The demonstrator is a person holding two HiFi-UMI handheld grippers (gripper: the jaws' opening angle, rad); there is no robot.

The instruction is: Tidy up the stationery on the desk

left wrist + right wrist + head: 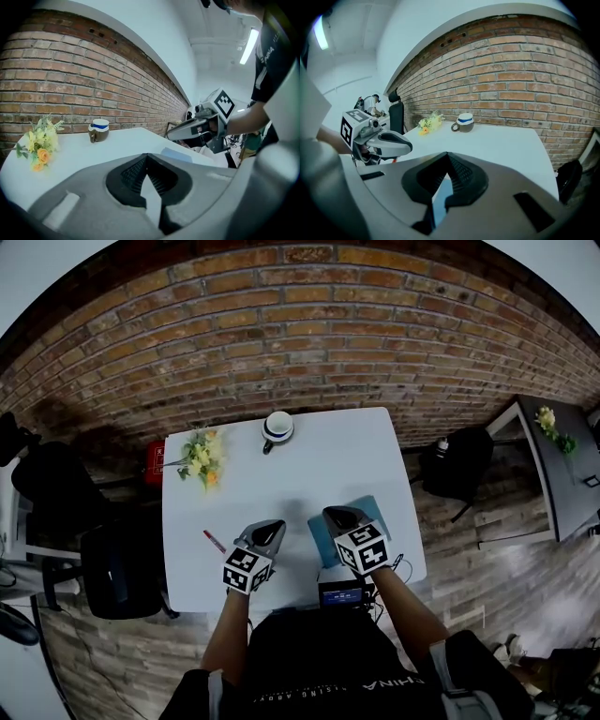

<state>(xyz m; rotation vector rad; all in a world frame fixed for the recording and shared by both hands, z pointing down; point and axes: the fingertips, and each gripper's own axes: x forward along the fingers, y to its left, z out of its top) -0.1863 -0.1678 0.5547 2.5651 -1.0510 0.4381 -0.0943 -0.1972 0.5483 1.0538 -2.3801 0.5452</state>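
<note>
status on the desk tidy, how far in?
Done: nothing visible. The red pen lies loose on the white desk beside the left gripper; the blue notebook lies below the right gripper. In hand: nothing, both grippers are shut and empty. Left: probably gathering pen and notebook.
</note>
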